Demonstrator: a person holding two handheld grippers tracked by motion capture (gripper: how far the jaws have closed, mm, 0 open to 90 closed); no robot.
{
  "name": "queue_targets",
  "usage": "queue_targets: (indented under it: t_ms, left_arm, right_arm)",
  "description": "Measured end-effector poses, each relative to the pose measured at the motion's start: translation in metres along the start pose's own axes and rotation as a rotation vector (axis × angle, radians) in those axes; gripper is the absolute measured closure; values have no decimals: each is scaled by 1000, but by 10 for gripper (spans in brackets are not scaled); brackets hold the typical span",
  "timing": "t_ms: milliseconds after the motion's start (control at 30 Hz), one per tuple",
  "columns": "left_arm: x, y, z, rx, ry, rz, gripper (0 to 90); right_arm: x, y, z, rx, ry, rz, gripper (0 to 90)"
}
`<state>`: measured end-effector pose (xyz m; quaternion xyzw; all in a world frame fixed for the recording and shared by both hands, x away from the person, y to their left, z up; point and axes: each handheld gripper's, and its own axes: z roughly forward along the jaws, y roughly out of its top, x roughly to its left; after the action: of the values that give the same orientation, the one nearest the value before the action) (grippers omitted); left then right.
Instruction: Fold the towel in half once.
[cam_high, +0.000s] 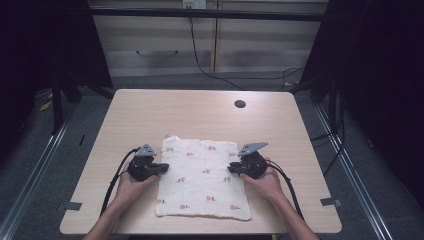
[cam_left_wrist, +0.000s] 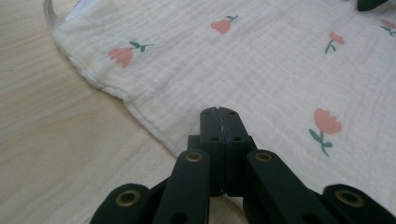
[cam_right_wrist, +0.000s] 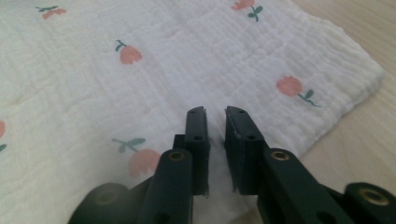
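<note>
A pale wood-grain table (cam_high: 200, 110) with rounded corners stands in the middle of the room, and a small dark round hole (cam_high: 240, 104) sits near its far edge. The floor (cam_high: 60, 165) around it is grey, with bits of tape stuck on it and metal rails (cam_high: 35, 170) running along both sides. Behind the table a light-coloured cabinet (cam_high: 165, 45) lines the wall, with a dark curved handle (cam_high: 156, 53) on its front. A black cable (cam_high: 200, 62) hangs down before it and trails across the floor. Black curtains (cam_high: 385, 75) close in left and right, so the edges lie in shadow while the tabletop is evenly lit.
</note>
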<state>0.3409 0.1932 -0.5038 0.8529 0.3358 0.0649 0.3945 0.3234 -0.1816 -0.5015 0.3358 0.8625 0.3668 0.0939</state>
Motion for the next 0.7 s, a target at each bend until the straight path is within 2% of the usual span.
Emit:
queue_targets:
  t_ms: [33, 133, 167, 333, 367, 433, 467, 500, 567, 600, 700]
  left_arm:
    - [-2, 0, -1, 9, 0, 14, 897]
    - [-9, -2, 0, 1, -21, 11, 898]
    - [-11, -2, 0, 11, -23, 25, 897]
    - [-18, -3, 1, 11, -57, 13, 898]
    - [-19, -3, 0, 14, -69, 25, 897]
    - [-19, -4, 0, 15, -72, 20, 898]
    - [-19, -4, -1, 17, -72, 18, 898]
    - [-19, -4, -1, 16, -75, 15, 898]
    - [-19, -4, -1, 16, -73, 19, 898]
    - [-18, -4, -1, 17, -82, 14, 898]
    - [-19, -4, -1, 14, -72, 21, 898]
  right_arm:
    - [-1, -3, -3, 1, 2, 1, 812]
    - [0, -10, -10, -2, 7, 7, 829]
    - [1, -12, -12, -5, 7, 8, 830]
    - [5, -21, -21, 12, 7, 7, 862]
    - [6, -22, -24, 24, 18, -4, 873]
    - [4, -22, -25, 32, 28, -8, 871]
    - [2, -22, -27, 46, 62, 7, 820]
    - [0, -20, -27, 44, 59, 5, 768]
    - [-4, -19, -27, 24, 49, 23, 778]
    - [-19, -13, -29, -28, 29, 75, 786]
    - [-41, -7, -26, -62, -8, 138, 763]
